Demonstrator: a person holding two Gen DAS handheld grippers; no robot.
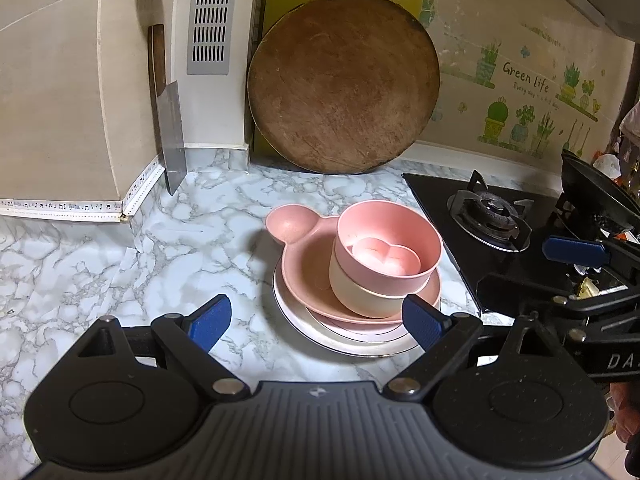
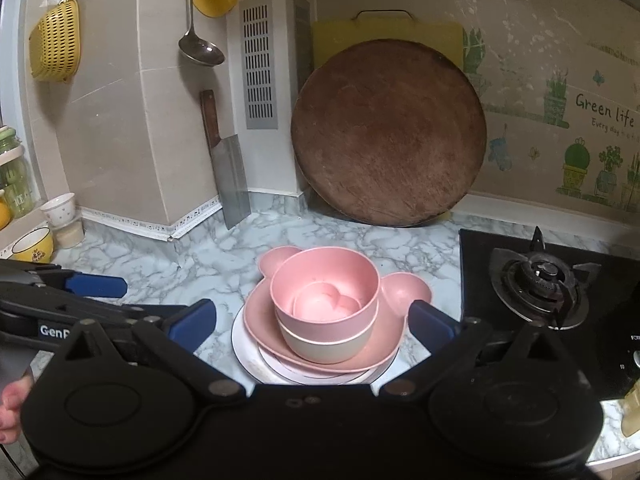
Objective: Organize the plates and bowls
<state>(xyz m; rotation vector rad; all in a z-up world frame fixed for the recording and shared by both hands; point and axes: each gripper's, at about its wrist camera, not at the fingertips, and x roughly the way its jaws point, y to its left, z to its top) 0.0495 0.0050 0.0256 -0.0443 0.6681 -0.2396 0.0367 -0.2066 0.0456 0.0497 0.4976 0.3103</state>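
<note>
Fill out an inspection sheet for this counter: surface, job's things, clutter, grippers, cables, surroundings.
Surface: marble-pattern counter, black hob at its right.
Job's things: one stack; white plate at the bottom, pink eared dish on it, cream bowl, pink bowl nested in that, small heart dish inside.
Clutter: cleaver and round board leaning on the wall; cups far left.
Grippers: left gripper open, right gripper open, both empty, short of the stack.
Cables: nothing seen.
Surroundings: tiled wall, vent, hanging ladle, yellow basket.
</note>
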